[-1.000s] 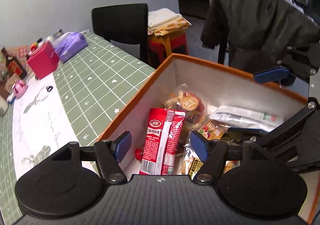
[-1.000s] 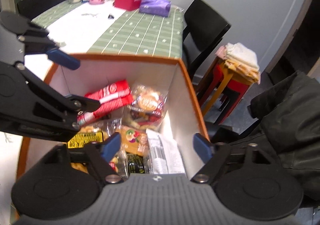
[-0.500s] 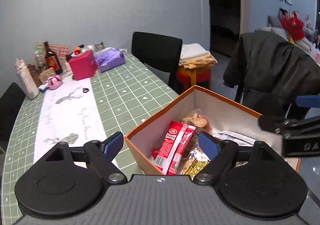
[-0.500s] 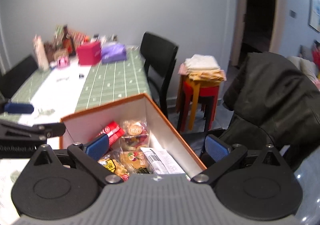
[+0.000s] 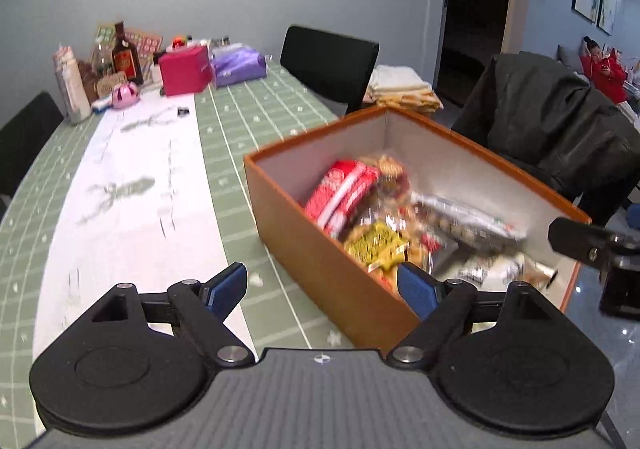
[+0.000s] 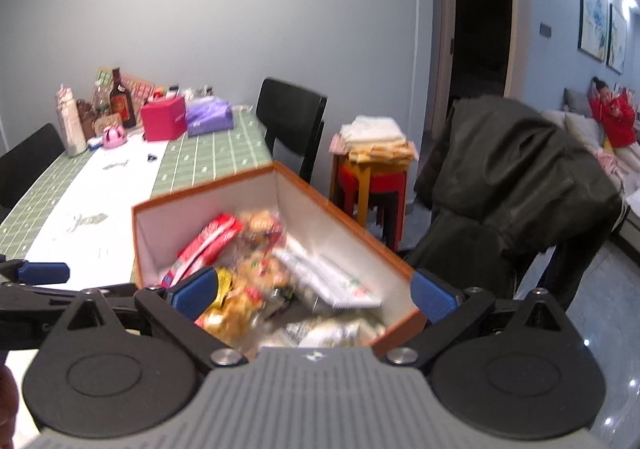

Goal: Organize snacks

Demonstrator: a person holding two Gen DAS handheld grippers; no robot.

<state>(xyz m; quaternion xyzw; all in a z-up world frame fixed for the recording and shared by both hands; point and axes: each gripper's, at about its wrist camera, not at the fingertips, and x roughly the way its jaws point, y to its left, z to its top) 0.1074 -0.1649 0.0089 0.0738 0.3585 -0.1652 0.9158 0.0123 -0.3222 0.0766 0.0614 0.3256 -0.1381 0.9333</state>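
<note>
Orange box [image 5: 320,249] sits at the near corner of the tabletop [image 5: 248,137], its far end apparently jutting past the edge toward the floor; overhang cannot be confirmed. Snacks all lie inside it: red packet [image 5: 344,189] leaning at the left inner wall, yellow packet [image 5: 378,243] beside it, white wrapped packs [image 5: 468,217] along the right side, clear bags heaped between. Contents blurred; labels unreadable.

Left tongs [image 5: 322,289] spread apart, nothing between the pads, hovering just outside the box's near long wall. Right tongs [image 6: 312,291] also spread and empty, straddling the near end of the box.

Progress, judged: gathering looks finished. No loose snack shows on the tablecloth. Items in the box lie jumbled, so tidying or moving the box may remain.

Room to move:
- Broad bare cloth and white runner [image 5: 120,193] to the left of the box, free of clutter.
- Far end crowded: red tissue box [image 5: 186,69], purple pack [image 5: 238,65], bottle [image 5: 126,55].
- Right side tight: jacket-draped chair [image 6: 512,177] near the box; stool with folded cloth [image 6: 376,165] beyond.
- Tabletop edge lies close under the box; a push rightward risks a drop.
</note>
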